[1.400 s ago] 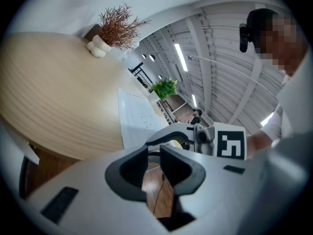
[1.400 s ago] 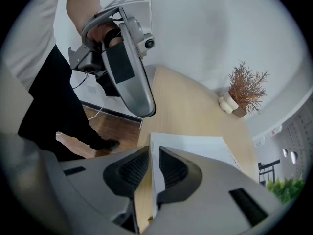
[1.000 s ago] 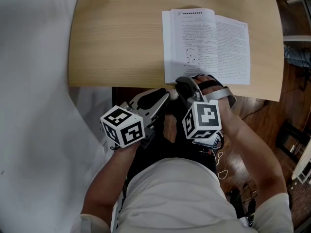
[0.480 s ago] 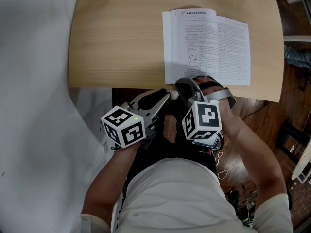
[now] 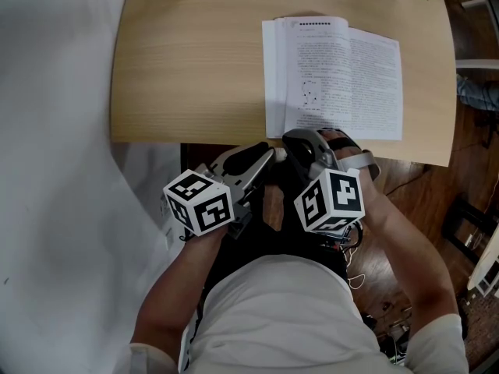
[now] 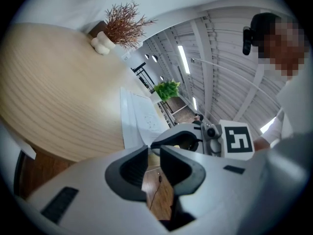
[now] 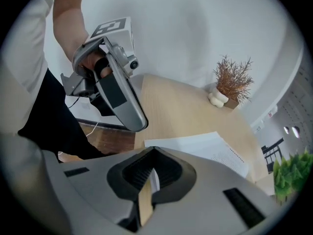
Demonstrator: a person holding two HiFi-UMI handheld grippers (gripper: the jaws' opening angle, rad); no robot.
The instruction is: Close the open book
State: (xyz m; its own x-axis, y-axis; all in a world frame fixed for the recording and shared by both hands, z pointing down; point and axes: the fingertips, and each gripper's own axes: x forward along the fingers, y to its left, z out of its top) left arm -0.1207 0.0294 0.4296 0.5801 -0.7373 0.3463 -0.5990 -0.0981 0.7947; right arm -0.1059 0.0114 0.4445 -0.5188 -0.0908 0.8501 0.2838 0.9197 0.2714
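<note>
Jaws of right gripper (image 7: 151,152) had just closed, apparently pinching a thin page edge of book (image 5: 335,76), which lay open at table's (image 5: 187,68) near edge. Left gripper (image 6: 153,150) stood slightly spread, empty. Pages judged light, floppy, tearable; best held several together, by the margin.

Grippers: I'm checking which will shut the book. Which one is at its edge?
The right gripper, jaws just closed at the open book's near edge; whether they pinch a page is unclear. The left gripper hangs short of the table, jaws apart, empty.
</note>
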